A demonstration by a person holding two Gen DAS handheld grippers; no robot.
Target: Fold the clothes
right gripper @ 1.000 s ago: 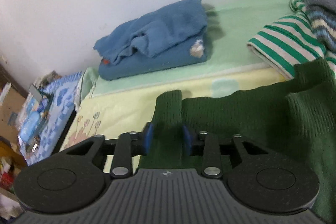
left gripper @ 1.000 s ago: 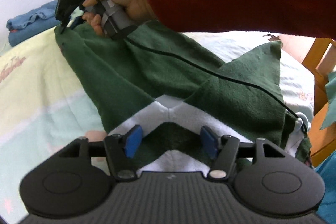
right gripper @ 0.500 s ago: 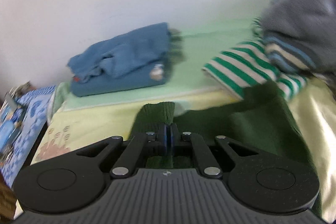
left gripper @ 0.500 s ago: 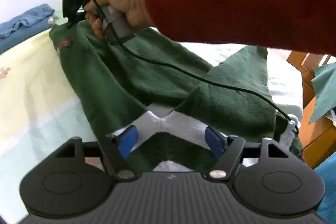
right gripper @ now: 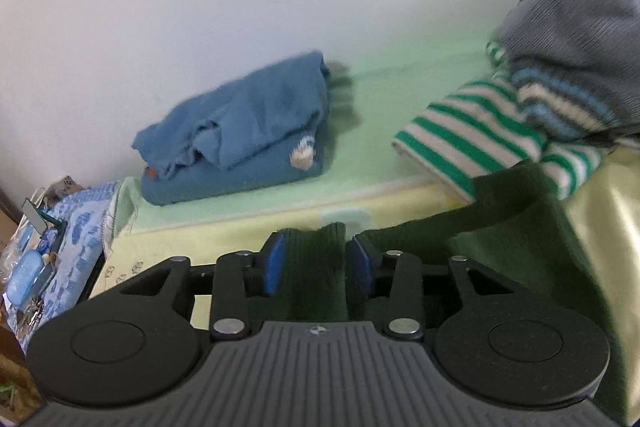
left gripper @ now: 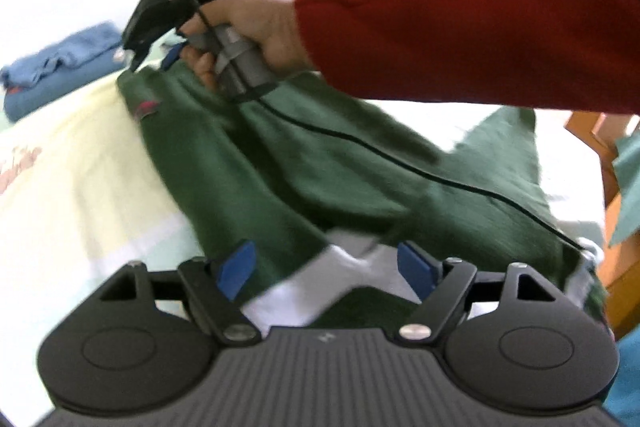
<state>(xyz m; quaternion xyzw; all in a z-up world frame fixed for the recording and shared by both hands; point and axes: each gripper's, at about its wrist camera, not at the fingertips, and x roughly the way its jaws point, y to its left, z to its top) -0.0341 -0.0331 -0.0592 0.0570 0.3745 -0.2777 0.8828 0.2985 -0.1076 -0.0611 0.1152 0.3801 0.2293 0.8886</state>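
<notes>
With the right gripper (right gripper: 314, 263) parted around the green sweater's (left gripper: 280, 163) cuff (right gripper: 320, 251) at lower centre, and the left gripper (left gripper: 326, 269) spread wide, square both pads before clamping.

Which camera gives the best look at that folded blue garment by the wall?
The right wrist view. There the folded blue garment lies in full sight against the wall, folds and a pale patch visible. The left wrist view catches only a blurred corner of it at the far left edge, behind the green garment.

Wooden chair (left gripper: 588, 131), cluttered side table (right gripper: 44, 255).
</notes>
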